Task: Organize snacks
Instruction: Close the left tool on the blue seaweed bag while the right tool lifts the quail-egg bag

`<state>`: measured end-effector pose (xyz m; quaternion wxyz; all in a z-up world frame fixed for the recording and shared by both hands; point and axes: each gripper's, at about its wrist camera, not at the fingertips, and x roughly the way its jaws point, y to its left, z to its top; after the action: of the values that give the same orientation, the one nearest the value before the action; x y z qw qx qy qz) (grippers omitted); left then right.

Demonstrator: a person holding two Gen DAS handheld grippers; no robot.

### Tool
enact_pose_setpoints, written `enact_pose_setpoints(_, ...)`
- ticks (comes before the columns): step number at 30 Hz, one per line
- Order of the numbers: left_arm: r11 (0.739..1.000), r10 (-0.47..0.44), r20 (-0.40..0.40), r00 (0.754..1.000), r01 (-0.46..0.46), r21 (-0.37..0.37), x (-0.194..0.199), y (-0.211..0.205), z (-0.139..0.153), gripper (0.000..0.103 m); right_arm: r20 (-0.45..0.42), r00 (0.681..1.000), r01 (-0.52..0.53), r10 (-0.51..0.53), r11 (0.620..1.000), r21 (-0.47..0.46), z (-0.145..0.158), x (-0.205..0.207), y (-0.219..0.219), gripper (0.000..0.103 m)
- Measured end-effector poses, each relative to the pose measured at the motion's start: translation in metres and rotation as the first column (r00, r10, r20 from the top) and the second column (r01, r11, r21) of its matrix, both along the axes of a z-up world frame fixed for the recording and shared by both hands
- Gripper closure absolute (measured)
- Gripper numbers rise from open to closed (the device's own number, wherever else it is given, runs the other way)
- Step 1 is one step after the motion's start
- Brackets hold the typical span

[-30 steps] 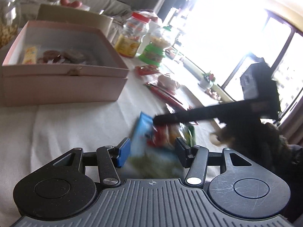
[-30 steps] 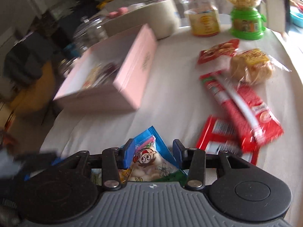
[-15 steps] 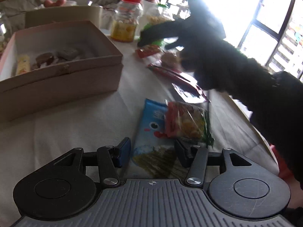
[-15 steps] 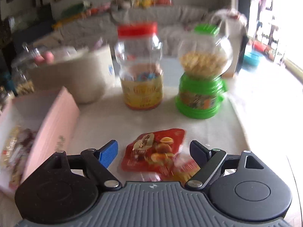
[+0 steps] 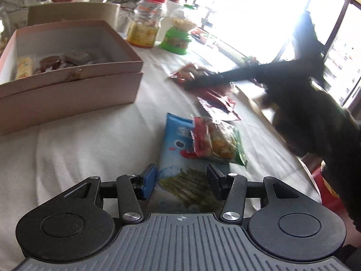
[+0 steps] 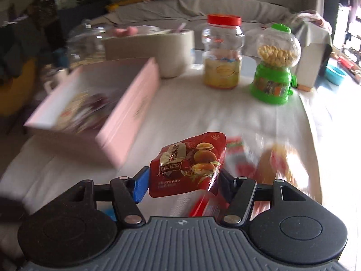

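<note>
Upper right of your left view, a dark-framed window [image 5: 327, 33] glares white. Your right view's top shows a grey sofa [image 6: 214, 6].

**Blurred, hidden and cut-off parts**

In the right wrist view, the pink box [image 6: 126, 122] and its contents are smeared by motion, so the items inside cannot be told apart. The packets [image 6: 282, 164] right of the red pouch [image 6: 189, 164] are blurred beyond reading. In the left wrist view, the right tongs [image 5: 203, 81] are seen only as a dark, backlit streak, and their jaws cannot be made out. The near end of the blue packet [image 5: 180, 164] is hidden behind the left tongs' [image 5: 181, 181] body.
</note>
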<state>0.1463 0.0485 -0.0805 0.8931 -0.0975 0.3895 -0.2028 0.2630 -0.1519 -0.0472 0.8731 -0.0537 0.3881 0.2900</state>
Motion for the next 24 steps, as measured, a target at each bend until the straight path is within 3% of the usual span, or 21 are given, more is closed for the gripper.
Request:
enact_pose_setpoints(4,0.999,-0.035,0.006,0.999,0.035,0.018,-0.005,-0.009,0.002,0.049,0.034,0.998,-0.058,0.056,0.997,0.043,0.008,-0.053,-0.016,0.039)
enact_pose_setpoints(7,0.998,-0.038,0.016,0.999,0.037,0.045,-0.007,-0.015,0.005,0.049,0.046,0.995,-0.09,0.087,0.994,0.067,0.013,-0.068,-0.011,0.038)
enact_pose_setpoints(11,0.994,-0.025,0.015,1.0,0.023,0.103,-0.013,-0.026,0.003,0.049,0.129,0.982,-0.136,0.137,0.991,-0.014,0.013,-0.071,0.028,0.038)
enact_pose_setpoints(15,0.993,-0.013,0.001,1.0,0.013,0.114,-0.025,-0.028,0.002,0.049,0.146,0.971,-0.171,0.187,0.978,-0.119,0.002,-0.077,0.042,0.038)
enact_pose_setpoints(18,0.994,-0.01,0.004,1.0,0.01,0.107,-0.028,-0.025,0.002,0.049,0.145,0.984,-0.085,0.107,0.985,-0.15,-0.006,-0.084,0.012,0.038)
enact_pose_setpoints(24,0.999,0.022,0.004,1.0,-0.022,0.04,-0.018,-0.018,0.004,0.049,0.144,0.983,0.134,-0.118,0.985,-0.107,-0.012,-0.105,-0.05,0.036)
